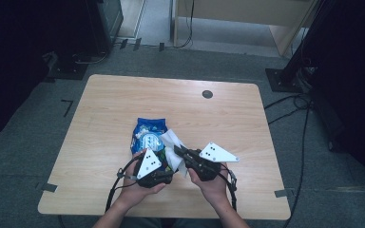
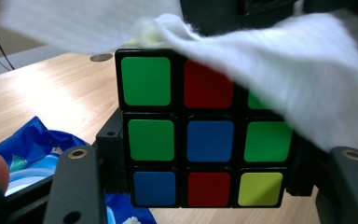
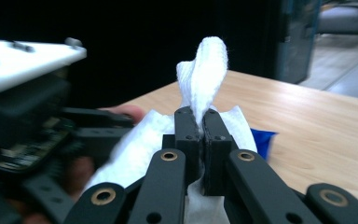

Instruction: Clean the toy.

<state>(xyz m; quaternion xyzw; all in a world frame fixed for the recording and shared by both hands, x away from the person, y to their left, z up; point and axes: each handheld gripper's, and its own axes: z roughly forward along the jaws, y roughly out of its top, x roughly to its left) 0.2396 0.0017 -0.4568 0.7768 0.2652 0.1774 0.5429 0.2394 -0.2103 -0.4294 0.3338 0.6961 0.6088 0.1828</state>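
Over on the left of the high view, the left gripper (image 1: 164, 164) sits low near the table's front edge, cradled in the person's left hand (image 1: 135, 187), its grey three-cornered plate tipped up toward the camera. Its own view tells the story: the jaws stand fairly wide and are clamped on a Rubik's cube (image 2: 205, 128), one black jaw pressed against each side of the lower rows, the facing side showing green, red, blue and yellow squares. Just behind that gripper a blue wet-wipe packet (image 1: 147, 133) lies flat on the wooden table (image 1: 104, 109), round white label up, and its blue corner peeks in at the lower left of the left gripper view too. Moving to the middle, a white wipe (image 2: 289, 70) drapes over the cube's top right corner, covering part of the upper row. On to the right: the right gripper (image 1: 178, 152), held in the right hand (image 1: 214, 183), angles in toward the left one, tips close beside it. In its own view the jaws are pinched all but together on the white wipe, a twisted tuft of cloth standing up between the tips and more of it spilling out below and to the left.
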